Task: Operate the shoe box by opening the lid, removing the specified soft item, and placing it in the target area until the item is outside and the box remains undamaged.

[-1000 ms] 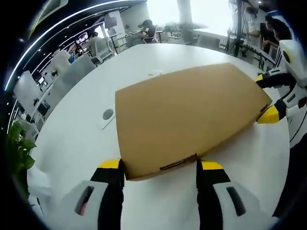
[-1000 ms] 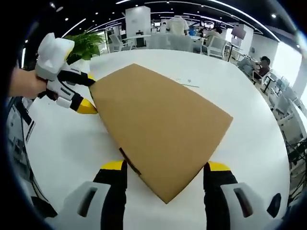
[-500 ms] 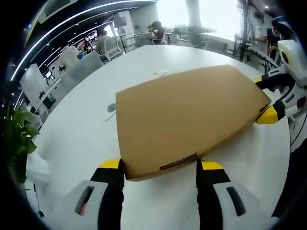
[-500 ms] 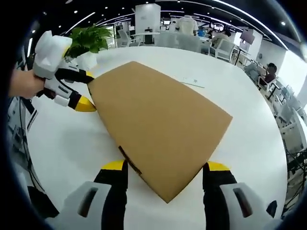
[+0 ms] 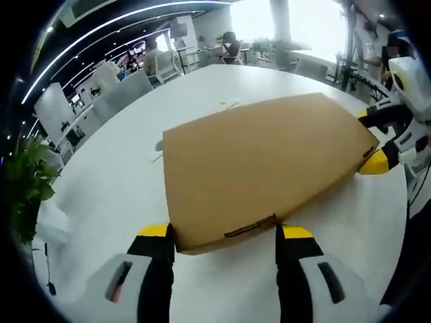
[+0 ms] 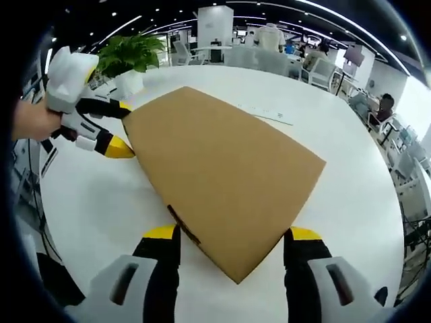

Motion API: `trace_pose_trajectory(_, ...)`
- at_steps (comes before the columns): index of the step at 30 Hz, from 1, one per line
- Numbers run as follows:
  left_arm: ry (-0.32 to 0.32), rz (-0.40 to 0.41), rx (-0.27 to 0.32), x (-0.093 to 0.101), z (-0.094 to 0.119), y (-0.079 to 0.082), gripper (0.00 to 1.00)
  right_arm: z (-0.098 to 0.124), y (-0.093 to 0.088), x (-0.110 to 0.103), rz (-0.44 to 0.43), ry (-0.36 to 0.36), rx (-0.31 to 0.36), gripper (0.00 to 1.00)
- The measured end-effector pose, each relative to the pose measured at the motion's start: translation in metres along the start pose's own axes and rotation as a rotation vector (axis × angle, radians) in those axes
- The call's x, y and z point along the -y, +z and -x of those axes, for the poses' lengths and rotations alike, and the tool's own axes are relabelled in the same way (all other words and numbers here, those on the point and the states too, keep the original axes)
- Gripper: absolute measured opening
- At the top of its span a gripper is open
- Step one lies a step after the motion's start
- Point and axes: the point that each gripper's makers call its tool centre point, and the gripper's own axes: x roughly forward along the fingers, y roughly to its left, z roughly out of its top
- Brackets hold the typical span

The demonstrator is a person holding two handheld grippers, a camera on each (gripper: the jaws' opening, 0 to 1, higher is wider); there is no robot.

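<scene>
Item: white table [image 5: 101, 202], round, bearing your brown shoe box [image 5: 262, 165], lid closed and flat. Your left gripper [image 5: 225, 235] has its yellow-tipped jaws spread wide, straddling one end of the box, both tips at the box's sides. Your right gripper [image 6: 229, 237] likewise stands wide, jaws flanking the opposite end at a corner. Potted plant [image 6: 131, 57] at the table's far edge

You are spreading your left gripper [image 5: 225, 232] wide at six o'clock, parting your right gripper [image 6: 229, 234] jaws equally, both pointing forward.
</scene>
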Motion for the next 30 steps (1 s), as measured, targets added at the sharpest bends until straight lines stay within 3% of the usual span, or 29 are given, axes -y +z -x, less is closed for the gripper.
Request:
trace_pose_trajectory(22,0.037,0.064,0.039,0.011,0.015,-0.018,0.60,0.003,-0.008,-0.004,0.062,0.033,0.009,0.58)
trace_pose_trajectory(30,0.072,0.096,0.057,0.025,0.026,-0.028,0.61,0.008,-0.015,-0.005,0.086,0.051,0.015,0.57)
